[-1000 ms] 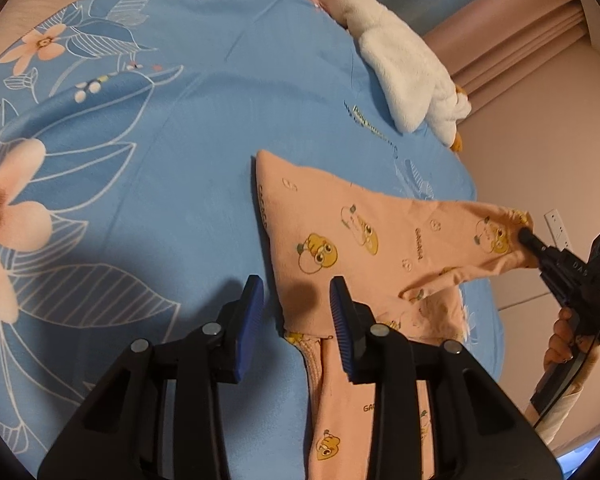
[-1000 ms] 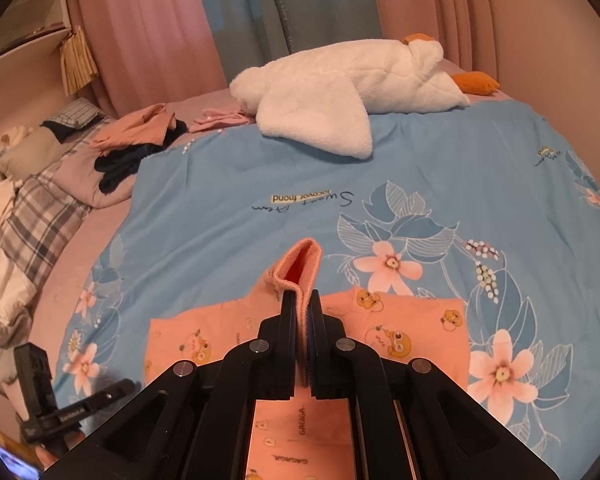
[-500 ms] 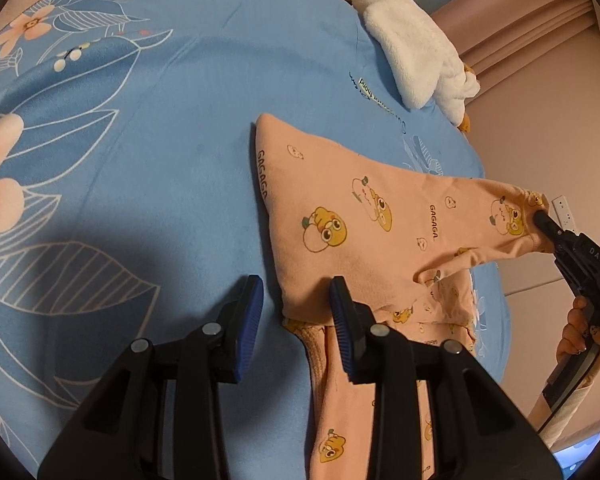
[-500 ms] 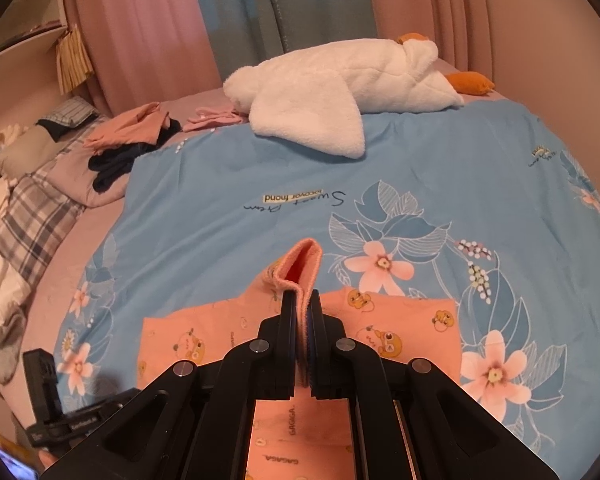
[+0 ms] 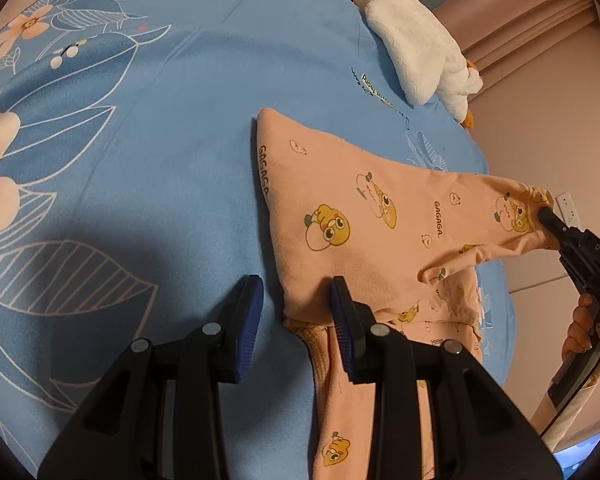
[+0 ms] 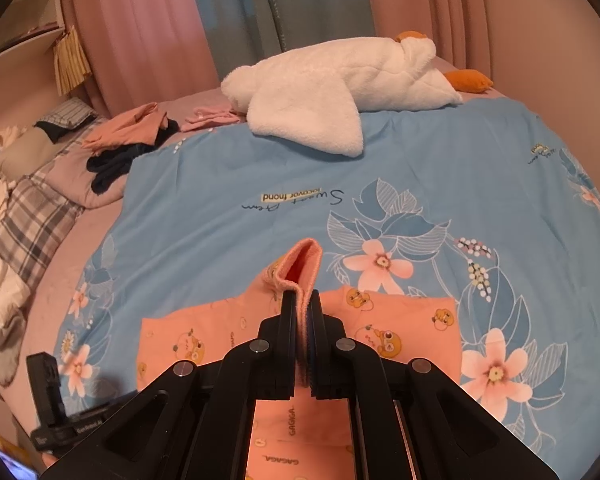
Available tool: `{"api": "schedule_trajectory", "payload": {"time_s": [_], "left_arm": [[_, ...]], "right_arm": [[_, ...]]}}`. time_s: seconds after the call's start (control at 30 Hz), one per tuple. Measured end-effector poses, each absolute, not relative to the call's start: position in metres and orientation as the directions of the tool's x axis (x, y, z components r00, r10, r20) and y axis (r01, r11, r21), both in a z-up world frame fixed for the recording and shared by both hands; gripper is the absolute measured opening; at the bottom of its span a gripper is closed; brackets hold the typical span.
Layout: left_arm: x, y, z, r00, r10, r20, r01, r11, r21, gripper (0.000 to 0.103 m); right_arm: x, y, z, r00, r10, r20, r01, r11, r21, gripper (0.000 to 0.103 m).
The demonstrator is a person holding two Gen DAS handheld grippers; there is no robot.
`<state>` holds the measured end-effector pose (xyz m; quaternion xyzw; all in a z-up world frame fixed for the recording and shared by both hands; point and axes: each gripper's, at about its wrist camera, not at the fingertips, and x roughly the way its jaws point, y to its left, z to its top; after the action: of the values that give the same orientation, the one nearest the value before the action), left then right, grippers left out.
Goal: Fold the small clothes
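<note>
Your left gripper (image 5: 296, 308) has crept closer to the peach garment (image 5: 380, 224) on the blue quilt (image 5: 160, 160); its half-open jaws now straddle the folded corner, gripping nothing. Your right gripper (image 6: 303, 320) stays clamped on the cuff (image 6: 302, 264), held up off the garment. Beyond the garment, toward the plush goose (image 6: 340, 80), the quilt lies bare for the fold.

Left tongs (image 5: 296, 312) hang parted over the folded corner of peach pajamas (image 5: 364, 216) on the bed (image 5: 140, 160); right tongs (image 5: 548, 220) pinch a cuff.
</note>
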<state>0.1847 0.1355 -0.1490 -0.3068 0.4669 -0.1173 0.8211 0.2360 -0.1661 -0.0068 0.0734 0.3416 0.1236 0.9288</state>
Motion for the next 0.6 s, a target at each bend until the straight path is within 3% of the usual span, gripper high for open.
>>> {"api": "schedule_trajectory", "payload": {"time_s": [0.6], "left_arm": [[0.1773, 0.1431, -0.1412, 0.553, -0.515, -0.655, -0.066, 0.756, -0.651, 0.033]], "right_arm": [[0.2354, -0.1755, -0.007, 0.748, 0.261, -0.61, -0.159, 0.963, 0.217, 0.006]]}}
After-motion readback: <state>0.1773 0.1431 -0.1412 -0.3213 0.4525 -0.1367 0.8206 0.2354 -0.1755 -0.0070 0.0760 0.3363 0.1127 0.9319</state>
